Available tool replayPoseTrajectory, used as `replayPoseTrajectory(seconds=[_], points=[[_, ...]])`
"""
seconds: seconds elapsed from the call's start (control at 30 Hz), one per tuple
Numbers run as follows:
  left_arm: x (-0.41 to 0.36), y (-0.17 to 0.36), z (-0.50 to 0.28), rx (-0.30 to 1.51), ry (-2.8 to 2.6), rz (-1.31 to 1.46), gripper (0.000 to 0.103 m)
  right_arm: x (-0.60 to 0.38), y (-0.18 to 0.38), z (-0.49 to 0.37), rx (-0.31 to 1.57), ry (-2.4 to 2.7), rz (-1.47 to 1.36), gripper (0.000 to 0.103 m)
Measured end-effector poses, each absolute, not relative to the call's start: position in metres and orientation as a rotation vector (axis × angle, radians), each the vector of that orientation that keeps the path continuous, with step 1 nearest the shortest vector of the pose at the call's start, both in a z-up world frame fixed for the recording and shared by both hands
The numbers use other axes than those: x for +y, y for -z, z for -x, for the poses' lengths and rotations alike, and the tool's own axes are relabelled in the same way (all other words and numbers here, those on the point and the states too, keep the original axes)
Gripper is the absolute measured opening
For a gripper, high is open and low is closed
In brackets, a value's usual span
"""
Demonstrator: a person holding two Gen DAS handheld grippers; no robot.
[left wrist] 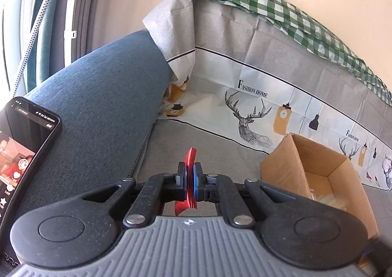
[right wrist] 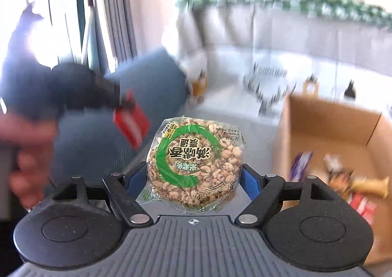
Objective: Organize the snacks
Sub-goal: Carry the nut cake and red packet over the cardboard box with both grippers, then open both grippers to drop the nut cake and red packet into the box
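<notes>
Blue pads of our left gripper (left wrist: pixel 190 180) are pressed together on a thin red snack packet (left wrist: pixel 189 179), which we see edge-on between them, its tip poking up past the fingertips. From the right wrist camera, that same red packet shows as a flat rectangle with white lettering, hanging from the left gripper above a dark blue fabric cushion (left wrist: pixel 98 110).

Our right gripper (right wrist: pixel 193 174) stands wide, its two pads closed against the sides of a round puffed-grain cake in a clear wrapper with a green ring (right wrist: pixel 194 157), which sits upright between them.

On the left edge of the blue cushion lies a black smartphone with a lit screen (left wrist: pixel 27 144). To the right sits an open brown cardboard box (right wrist: pixel 325 127) with several wrapped snacks (right wrist: pixel 357 186) inside, blurred. Behind all this rises a grey cloth printed with deer and lamps (left wrist: pixel 257 115), topped by a green-and-white checked cloth (left wrist: pixel 269 7).
</notes>
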State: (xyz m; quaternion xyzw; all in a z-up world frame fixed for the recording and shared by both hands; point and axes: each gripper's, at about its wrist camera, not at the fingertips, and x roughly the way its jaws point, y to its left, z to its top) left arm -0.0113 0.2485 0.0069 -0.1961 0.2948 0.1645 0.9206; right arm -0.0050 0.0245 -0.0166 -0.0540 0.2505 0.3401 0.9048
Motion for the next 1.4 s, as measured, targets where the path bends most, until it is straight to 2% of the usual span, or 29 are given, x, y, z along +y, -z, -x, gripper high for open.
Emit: replayPoseTrajectory(seconds=[0.17,0.3,0.43,0.67,1.1,1.4], points=[[0.240,-0.008,0.004,0.606,-0.319,0.391,0.005,-0.029,-0.029,-0.004,0.368,-0.680,0.092,0.080],[0.232,-0.009,0.001,0.602,-0.301,0.382,0.005,-0.073,-0.033,-0.018,0.281,-0.609,0.116,0.080],[0.219,-0.010,-0.006,0.595,-0.274,0.369,0.005,-0.109,-0.014,-0.036,0.337,-0.489,0.017,0.080],[0.183,-0.014,-0.026,0.556,-0.186,0.351,0.005,-0.142,-0.011,-0.044,0.319,-0.414,-0.039,0.080],[0.090,-0.027,-0.062,0.380,0.079,0.327,0.005,-0.172,-0.005,-0.061,0.338,-0.330,-0.046,0.080],[0.035,-0.023,-0.079,0.344,0.190,0.249,0.005,-0.188,-0.003,-0.071,0.347,-0.286,-0.056,0.080]])
